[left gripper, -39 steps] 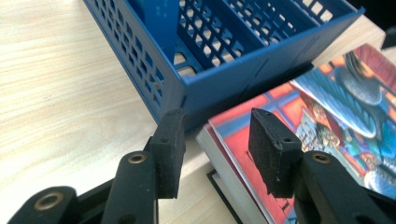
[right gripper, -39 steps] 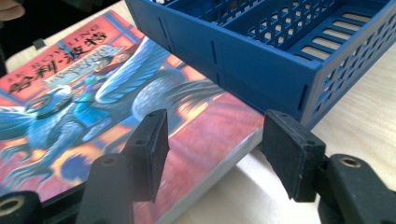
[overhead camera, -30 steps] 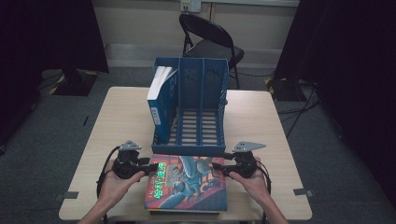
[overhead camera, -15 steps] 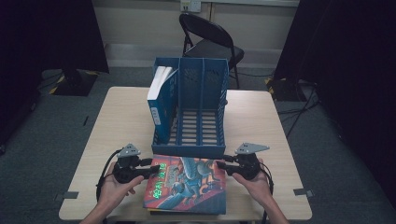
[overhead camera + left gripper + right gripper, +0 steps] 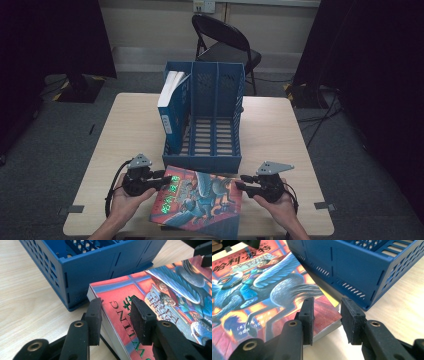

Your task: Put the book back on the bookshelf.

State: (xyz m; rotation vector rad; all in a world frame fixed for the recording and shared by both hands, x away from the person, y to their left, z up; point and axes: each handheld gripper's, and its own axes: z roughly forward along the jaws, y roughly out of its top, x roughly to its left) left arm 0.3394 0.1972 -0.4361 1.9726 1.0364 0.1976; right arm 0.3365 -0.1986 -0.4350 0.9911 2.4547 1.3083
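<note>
the left gripper [image 5: 116,315] pinches the near left corner of the illustrated book [image 5: 200,200], one pad above the cover and one under the page edge; its jaws have just been closing. the right gripper [image 5: 327,317] straddles the book's opposite corner, its jaws also just closing, though contact is unclear. just beyond both grippers stands the blue file rack [image 5: 212,145] on the worktop [image 5: 130,130].

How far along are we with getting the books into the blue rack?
Done: one blue book stands in the rack's left slot. In hand: left tool and right tool have been closing on opposite edges of the red picture book, which lies on another book. Left: lifting and slotting it; two slots are free.
</note>
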